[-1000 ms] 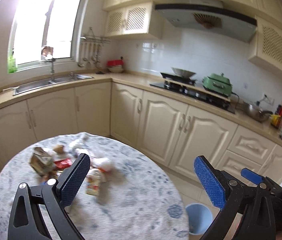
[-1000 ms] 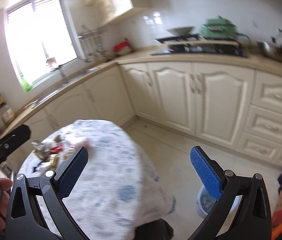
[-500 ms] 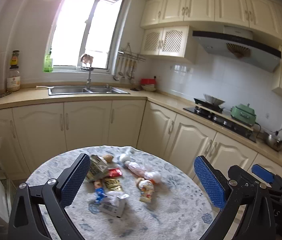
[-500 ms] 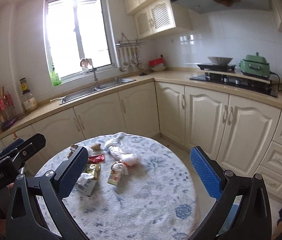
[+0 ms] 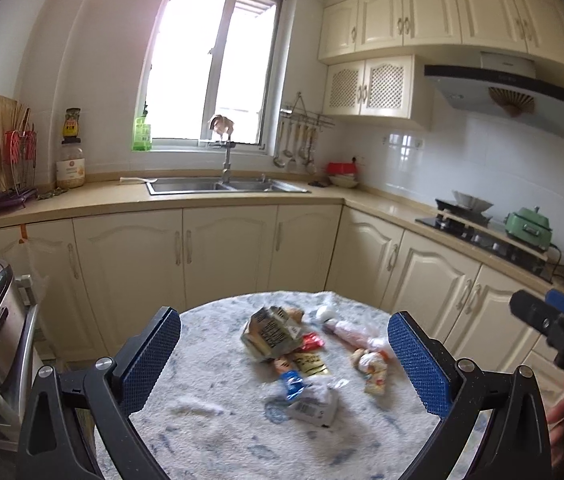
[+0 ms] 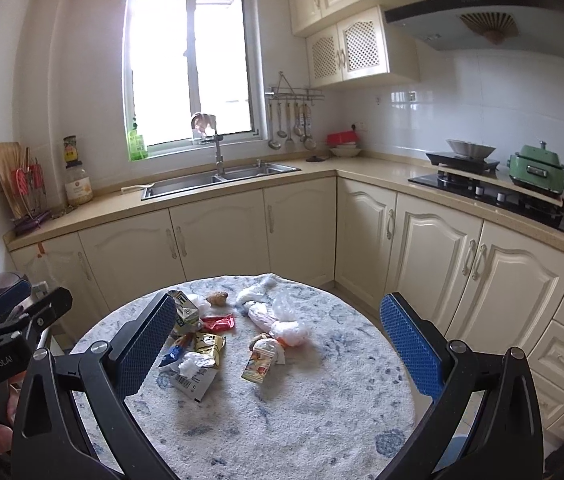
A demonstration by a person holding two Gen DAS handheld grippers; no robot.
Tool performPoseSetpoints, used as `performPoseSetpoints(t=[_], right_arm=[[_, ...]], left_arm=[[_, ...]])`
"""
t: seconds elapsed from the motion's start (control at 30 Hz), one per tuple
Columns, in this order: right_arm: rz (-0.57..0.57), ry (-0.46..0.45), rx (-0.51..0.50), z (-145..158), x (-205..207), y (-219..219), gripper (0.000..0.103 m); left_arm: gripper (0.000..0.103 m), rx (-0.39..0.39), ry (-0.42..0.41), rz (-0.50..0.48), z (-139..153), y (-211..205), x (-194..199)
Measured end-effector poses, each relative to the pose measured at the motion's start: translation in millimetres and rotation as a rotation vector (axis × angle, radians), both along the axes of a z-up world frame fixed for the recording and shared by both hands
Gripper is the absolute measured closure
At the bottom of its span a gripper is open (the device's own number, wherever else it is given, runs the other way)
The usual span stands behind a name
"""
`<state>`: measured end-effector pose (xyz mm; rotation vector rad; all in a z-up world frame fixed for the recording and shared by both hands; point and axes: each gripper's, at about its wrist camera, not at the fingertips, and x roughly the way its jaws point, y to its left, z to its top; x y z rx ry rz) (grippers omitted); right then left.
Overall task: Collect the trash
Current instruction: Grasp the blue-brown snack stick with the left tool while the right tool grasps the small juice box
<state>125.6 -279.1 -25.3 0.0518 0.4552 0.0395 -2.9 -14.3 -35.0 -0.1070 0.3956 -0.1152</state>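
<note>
Right wrist view shows the right claw [image 6: 278, 344] spread wide and holding nothing, hovering over the near edge of the round table [image 6: 322, 420]; the trash pile [image 6: 222, 340] lies ahead toward the table's far left, well apart from it. Left wrist view shows the left claw [image 5: 284, 360] likewise open and empty, with the pile [image 5: 306, 360] ahead between its fingers. Neither looks clearly nearer; the snack carton [image 6: 260, 362] lies lengthwise, near to far

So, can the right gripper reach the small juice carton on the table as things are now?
Probably yes: the right gripper is open and the juice carton lies ahead between its fingers, uncovered, a plastic bag touching it.
</note>
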Motion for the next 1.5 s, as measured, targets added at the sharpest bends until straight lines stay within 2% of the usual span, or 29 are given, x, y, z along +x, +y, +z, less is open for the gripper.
performPoseSetpoints(t=[0.2,0.4,0.53,0.8,0.87,0.9,0.93,1.0,1.07,1.17,1.2,1.23,1.27,1.3,1.33,1.5], right_arm=[[0.014,0.081,-0.004,-30,19,2,0.000],[0.009,0.194,0.002,-73,47,-3,0.000],[0.003,0.255,0.022,-96,63,-10,0.000],[0.013,0.335,0.025,-125,93,-10,0.000],[0.019,0.356,0.036,-132,103,-7,0.000],[0.022,0.364,0.041,-134,108,-5,0.000],[0.030,0.377,0.045,-138,114,-2,0.000],[0.037,0.395,0.047,-146,123,4,0.001],[0.047,0.424,0.048,-156,132,10,0.007],[0.056,0.477,0.030,-172,144,19,0.025],[0.061,0.495,0.021,-178,145,22,0.036],[0.064,0.505,0.017,-181,146,24,0.047],[0.069,0.511,0.010,-185,145,26,0.051],[0.079,0.515,0.008,-188,144,28,0.062],[0.089,0.521,0.004,-191,143,30,0.070],[0.105,0.509,0.015,-191,132,28,0.071]], left_arm=[[0.001,0.051,0.122,-0.023,-30,-21,44],[0.001,0.087,0.249,-0.070,-62,-43,101],[0.001,0.056,0.323,-0.085,-82,-40,136],[0.001,-0.048,0.359,-0.001,-97,-10,188],[0.005,-0.039,0.384,0.018,-104,-7,205],[0.010,-0.043,0.400,0.021,-109,-6,212],[0.016,-0.058,0.421,0.018,-115,-4,218],[0.021,-0.088,0.463,-0.001,-124,-3,233],[0.030,-0.099,0.505,-0.026,-137,-6,246],[0.039,-0.062,0.489,-0.045,-142,-14,258],[0.052,-0.076,0.491,-0.062,-142,-14,262],[0.061,-0.092,0.496,-0.078,-141,-15,262],[0.067,-0.105,0.501,-0.093,-142,-14,266],[0.077,-0.117,0.508,-0.107,-143,-14,268],[0.082,-0.124,0.509,-0.120,-144,-15,269],[0.086,-0.094,0.484,-0.136,-138,-15,271]])
